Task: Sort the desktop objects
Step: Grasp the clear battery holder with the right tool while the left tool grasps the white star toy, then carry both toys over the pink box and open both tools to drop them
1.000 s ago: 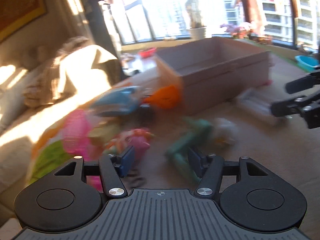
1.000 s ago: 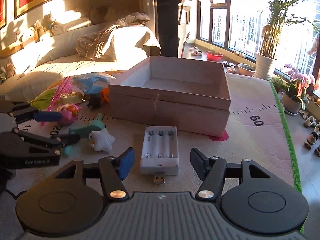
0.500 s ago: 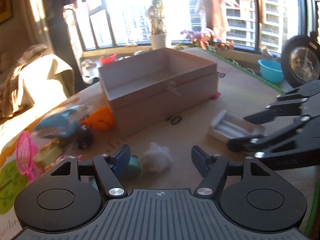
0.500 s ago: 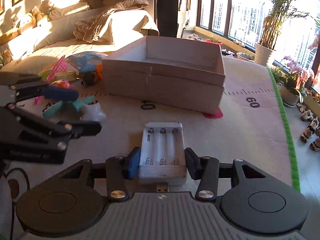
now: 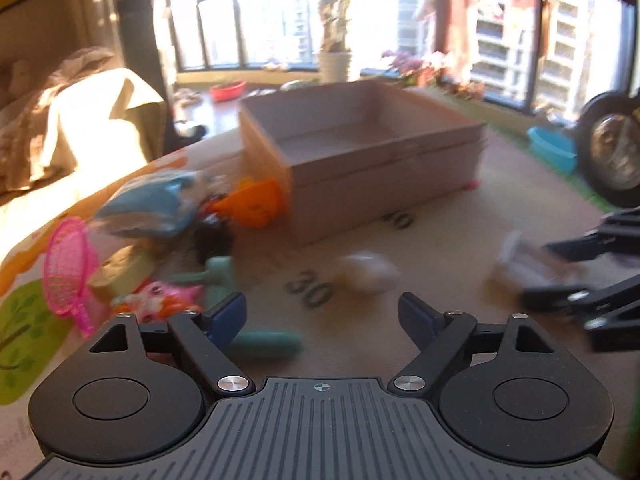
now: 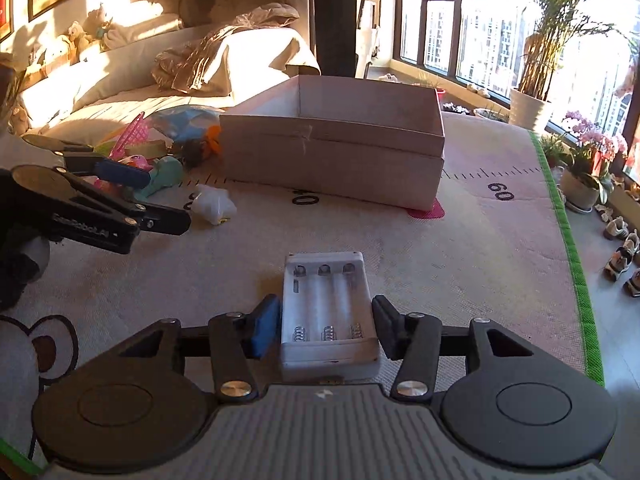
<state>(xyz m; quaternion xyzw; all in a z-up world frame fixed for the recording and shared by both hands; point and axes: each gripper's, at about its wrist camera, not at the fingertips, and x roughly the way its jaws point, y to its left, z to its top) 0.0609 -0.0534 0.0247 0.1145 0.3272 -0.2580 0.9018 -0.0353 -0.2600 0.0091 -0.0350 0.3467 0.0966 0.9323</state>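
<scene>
- Straddling the white battery holder (image 6: 329,312), the right claw (image 6: 326,330) is seen with one finger on each long side; narrow gaps appear to remain at both pads, so the claw is judged narrowed but not yet clamped.
- The holder lies flat on the worktop mat (image 6: 480,264), on the near side of the cardboard box (image 6: 336,160) and well apart from it.
- The holder's long axis runs straight ahead of the right claw, toward the box; the fingers bracket its short width. This alignment is judged to be what the coming closure depends on.
- The left claw (image 5: 322,314) is held wide with nothing between its fingers. This view is blurred.
- A white star-shaped toy (image 6: 212,208) lies ahead of the left claw, between it and the box; in the left wrist view it shows only as a pale smear (image 5: 368,274).
- A cluster of coloured toys (image 6: 160,160) lies against the box's left end.
- The right claw is far nearer the holder; the left claw is nearer the star toy.
- The box is seen to hold nothing; sorting is judged barely begun.
</scene>
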